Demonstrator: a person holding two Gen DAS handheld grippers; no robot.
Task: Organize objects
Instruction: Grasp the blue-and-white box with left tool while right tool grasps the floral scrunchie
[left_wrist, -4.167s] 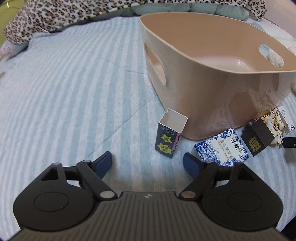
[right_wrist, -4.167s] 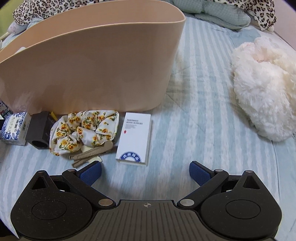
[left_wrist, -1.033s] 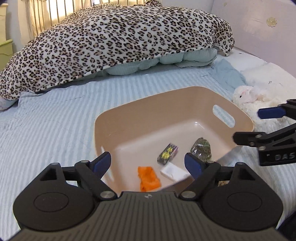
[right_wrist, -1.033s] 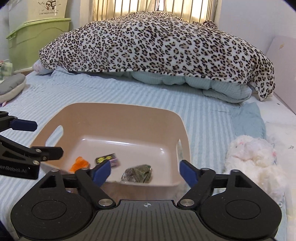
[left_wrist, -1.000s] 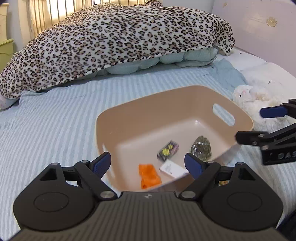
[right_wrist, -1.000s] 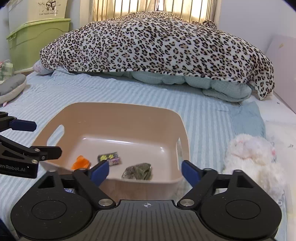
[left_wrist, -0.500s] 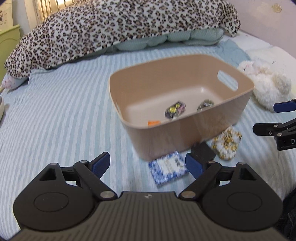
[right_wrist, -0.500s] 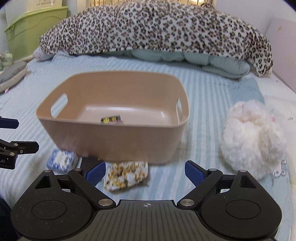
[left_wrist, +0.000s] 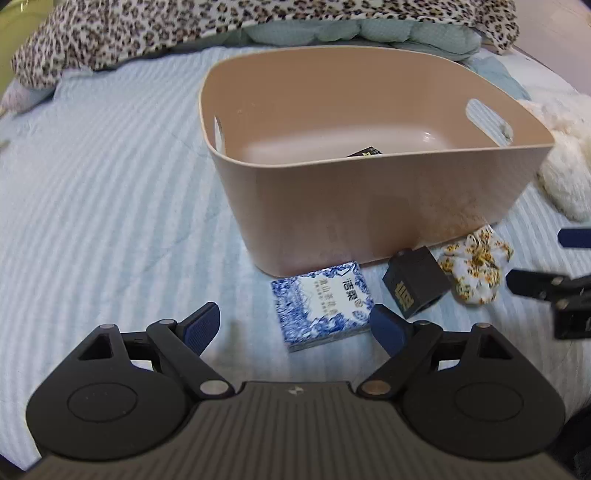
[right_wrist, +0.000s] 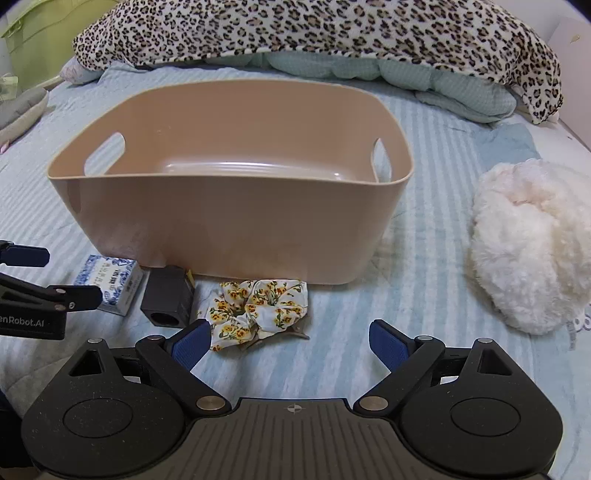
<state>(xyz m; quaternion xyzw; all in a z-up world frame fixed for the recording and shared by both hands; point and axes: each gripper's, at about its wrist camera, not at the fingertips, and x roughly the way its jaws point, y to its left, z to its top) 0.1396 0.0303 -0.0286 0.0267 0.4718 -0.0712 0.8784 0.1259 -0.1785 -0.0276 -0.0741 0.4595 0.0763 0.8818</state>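
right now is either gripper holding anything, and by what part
Nothing is held. The left gripper and right gripper are both open and empty above the bed.

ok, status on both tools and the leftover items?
Left tool open, empty. Right tool open, empty. Blue-white box, black box, floral scrunchie on the bed outside the tan bin. Nothing blocking.

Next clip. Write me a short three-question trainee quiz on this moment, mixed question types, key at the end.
1. True or false: the floral scrunchie lies inside the beige basket.
2. Which item lies between the blue-and-white box and the scrunchie? A) black box B) white plush toy C) leopard blanket
3. Fill in: the left gripper and the right gripper are both ____.

Key: 1 false; 2 A; 3 open
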